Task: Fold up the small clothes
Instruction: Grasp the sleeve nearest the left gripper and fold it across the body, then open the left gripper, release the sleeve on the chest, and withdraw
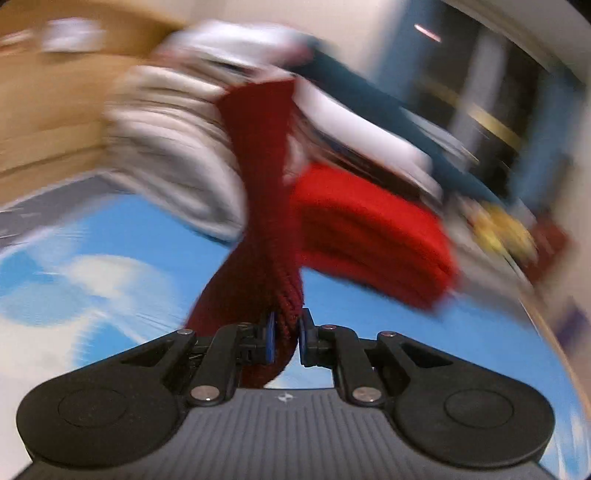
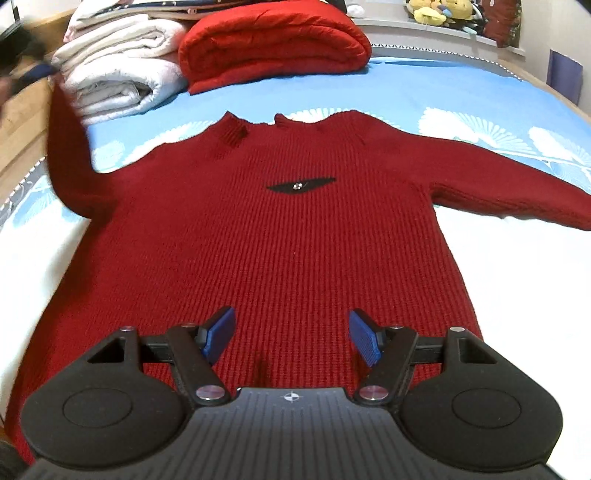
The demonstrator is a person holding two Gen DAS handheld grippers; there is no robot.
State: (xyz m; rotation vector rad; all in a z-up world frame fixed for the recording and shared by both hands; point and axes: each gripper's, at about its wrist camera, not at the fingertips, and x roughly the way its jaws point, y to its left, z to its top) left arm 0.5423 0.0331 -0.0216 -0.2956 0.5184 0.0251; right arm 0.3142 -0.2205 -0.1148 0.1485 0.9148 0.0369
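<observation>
One dark red sweater lies on one bed, with two sleeves: one flat, one raised. One black patch sits on its chest. Behind it are two folded quilts: one white, one red. Several plush toys sit on the far ledge, too small to count. Two grippers show: left, right.

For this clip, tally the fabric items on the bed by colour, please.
Dark red: 1, the knitted sweater
Bright red: 1, the folded quilt
White: 1, the folded quilt
Total: 3
</observation>
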